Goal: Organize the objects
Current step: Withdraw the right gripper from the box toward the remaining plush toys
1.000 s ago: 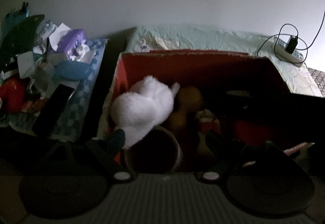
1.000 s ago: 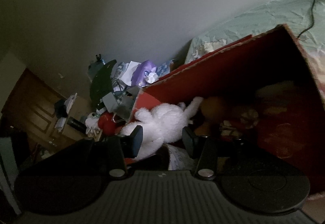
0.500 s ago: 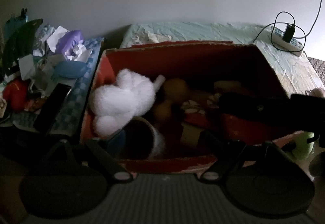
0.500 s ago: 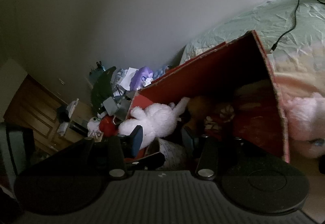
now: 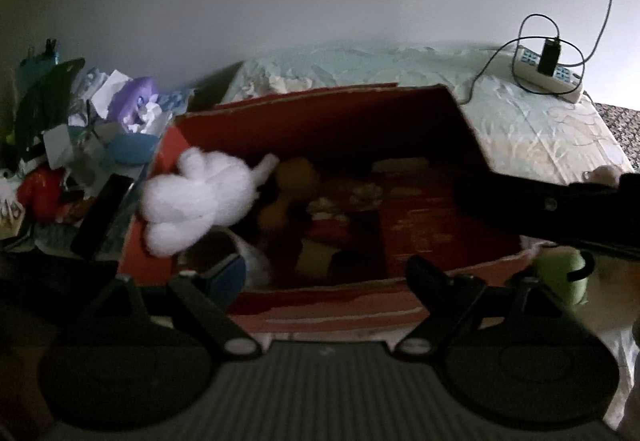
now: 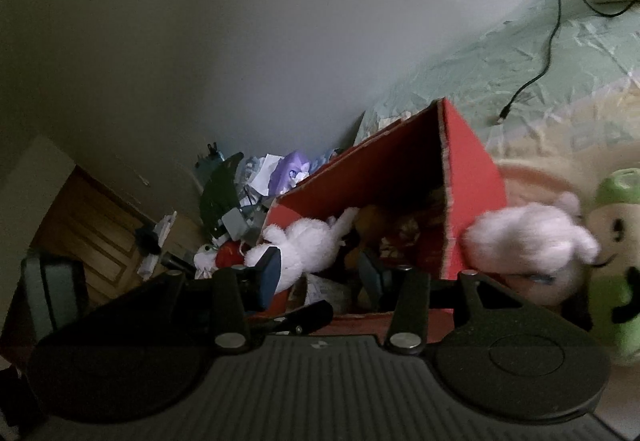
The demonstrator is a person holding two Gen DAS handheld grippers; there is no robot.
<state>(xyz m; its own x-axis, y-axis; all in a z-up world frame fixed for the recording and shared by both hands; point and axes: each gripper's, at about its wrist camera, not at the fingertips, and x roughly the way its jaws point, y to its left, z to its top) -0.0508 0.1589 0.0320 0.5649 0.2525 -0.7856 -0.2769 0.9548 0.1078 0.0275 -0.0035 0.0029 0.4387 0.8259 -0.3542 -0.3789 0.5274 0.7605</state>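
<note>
L claw (image 5: 324, 273) fingers apart, empty, low centre over near wall of red cardboard box (image 5: 320, 305). R claw (image 6: 320, 273) also apart, nothing in it. I see fluffy white plush toy (image 5: 196, 197) at box's left end, pink plush (image 6: 528, 241) outside, frame right, beside green plush (image 6: 616, 265).

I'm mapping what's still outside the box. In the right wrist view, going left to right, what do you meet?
Wooden door → clutter pile → white plush → red box → pink plush → green plush
</note>
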